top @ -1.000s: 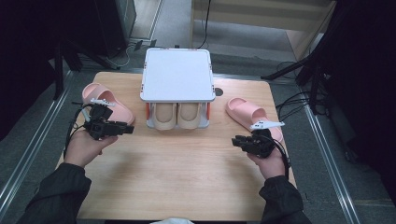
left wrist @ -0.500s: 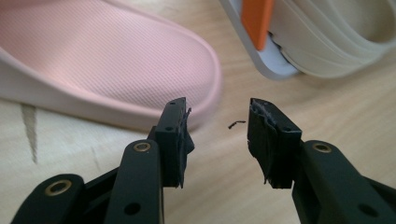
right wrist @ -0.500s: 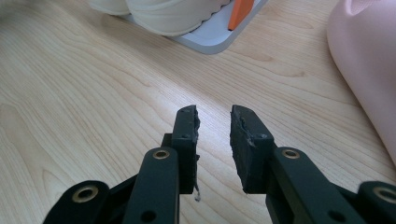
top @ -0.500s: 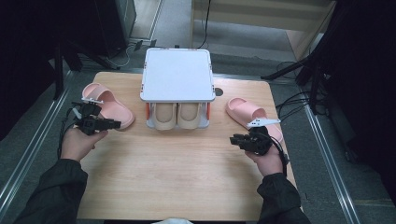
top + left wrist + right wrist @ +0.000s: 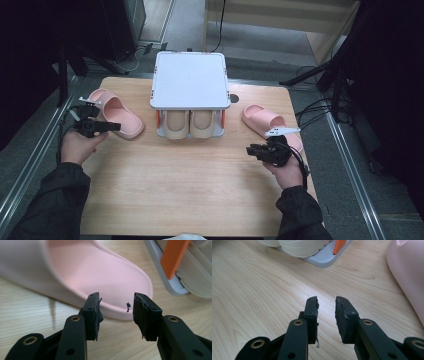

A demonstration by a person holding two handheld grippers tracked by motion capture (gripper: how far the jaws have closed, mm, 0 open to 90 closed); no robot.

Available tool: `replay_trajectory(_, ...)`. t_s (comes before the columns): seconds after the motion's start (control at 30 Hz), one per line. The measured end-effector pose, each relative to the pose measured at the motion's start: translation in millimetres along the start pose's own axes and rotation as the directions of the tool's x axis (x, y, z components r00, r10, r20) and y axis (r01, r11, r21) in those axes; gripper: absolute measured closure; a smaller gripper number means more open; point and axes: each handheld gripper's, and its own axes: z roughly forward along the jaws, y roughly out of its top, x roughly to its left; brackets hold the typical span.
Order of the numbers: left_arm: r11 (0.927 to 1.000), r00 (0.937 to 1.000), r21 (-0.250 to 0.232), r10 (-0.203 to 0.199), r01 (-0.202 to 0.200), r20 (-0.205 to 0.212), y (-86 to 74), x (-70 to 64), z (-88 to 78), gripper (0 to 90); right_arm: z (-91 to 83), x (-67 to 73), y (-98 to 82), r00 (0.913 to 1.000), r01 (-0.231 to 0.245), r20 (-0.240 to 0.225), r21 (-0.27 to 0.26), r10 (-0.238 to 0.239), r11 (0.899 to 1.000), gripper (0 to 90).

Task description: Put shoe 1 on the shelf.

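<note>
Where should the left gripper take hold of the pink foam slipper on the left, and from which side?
Grip the thin raised rim at the heel end of the pink foam slipper, coming from that end, where the open left gripper already points: the rim probably fits between the jaws, while the strap looks too bulky.

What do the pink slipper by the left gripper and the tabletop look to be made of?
Pink slipper: likely soft moulded foam or rubber, matte, with a fine ribbed texture on the footbed and thick rounded edges. Tabletop: light wood or wood-look laminate, smooth with a slight sheen; the grain lines are clear, but solid or veneer cannot be told.
</note>
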Motion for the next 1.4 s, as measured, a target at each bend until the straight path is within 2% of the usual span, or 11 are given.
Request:
replay_trajectory(0.2,0.9975,0.9948,-0.038,-0.063,0.06,-0.079,7.6,16.6,1.5,51.1,0.8,1.2,1.1,1.0,0.004,-0.005,0.002,-0.004,1.0,72.1)
replay_trajectory(0.4,0.9871,0.9834,-0.081,-0.146,0.138,-0.107,13.4,27.7,10.6,49.7,0.4,0.6,0.8,1.0,-0.002,-0.003,0.002,0.002,1.0,71.8)
replay_trajectory(0.5,0.9883,0.9784,-0.058,-0.148,0.141,-0.145,13.7,30.6,16.0,49.5,0.0,0.2,0.4,1.0,-0.003,-0.003,0.002,0.003,1.0,71.7)
replay_trajectory(0.6,0.9858,0.9738,-0.067,-0.163,0.154,-0.159,14.3,33.7,18.5,50.4,-0.1,-0.4,0.1,1.0,-0.001,-0.003,-0.001,0.001,1.0,71.6)
replay_trajectory(0.7,0.9848,0.9692,-0.068,-0.17,0.16,-0.179,14.7,37.2,19.4,55.5,-0.2,-0.4,0.0,1.0,0.0,-0.003,-0.002,0.0,1.0,71.5)
replay_trajectory(0.73,0.9849,0.97,-0.068,-0.169,0.16,-0.174,14.6,38.6,19.4,56.8,-0.4,-0.3,0.1,1.0,0.0,-0.003,-0.003,0.0,1.0,71.4)
replay_trajectory(1.1,0.9805,0.9617,-0.054,-0.196,0.189,-0.192,17.9,40.9,14.4,76.4,-1.9,-0.6,0.3,1.0,-0.007,0.001,-0.007,0.007,1.0,70.7)
replay_trajectory(1.23,0.9837,0.9605,-0.038,-0.18,0.176,-0.212,17.8,39.9,11.7,83.7,-2.3,-1.5,0.3,0.9999,-0.01,0.003,-0.013,0.01,1.0,70.1)
replay_trajectory(1.3,0.9859,0.9595,-0.03,-0.167,0.165,-0.227,17.6,38.1,11.2,85.1,-2.5,-2.1,0.2,0.9999,-0.012,0.005,-0.016,0.012,1.0,70.0)
replay_trajectory(1.4,0.985,0.9589,-0.02,-0.172,0.172,-0.226,16.4,37.1,8.5,85.9,-2.7,-2.6,0.1,0.9999,-0.015,0.007,-0.016,0.015,1.0,69.8)
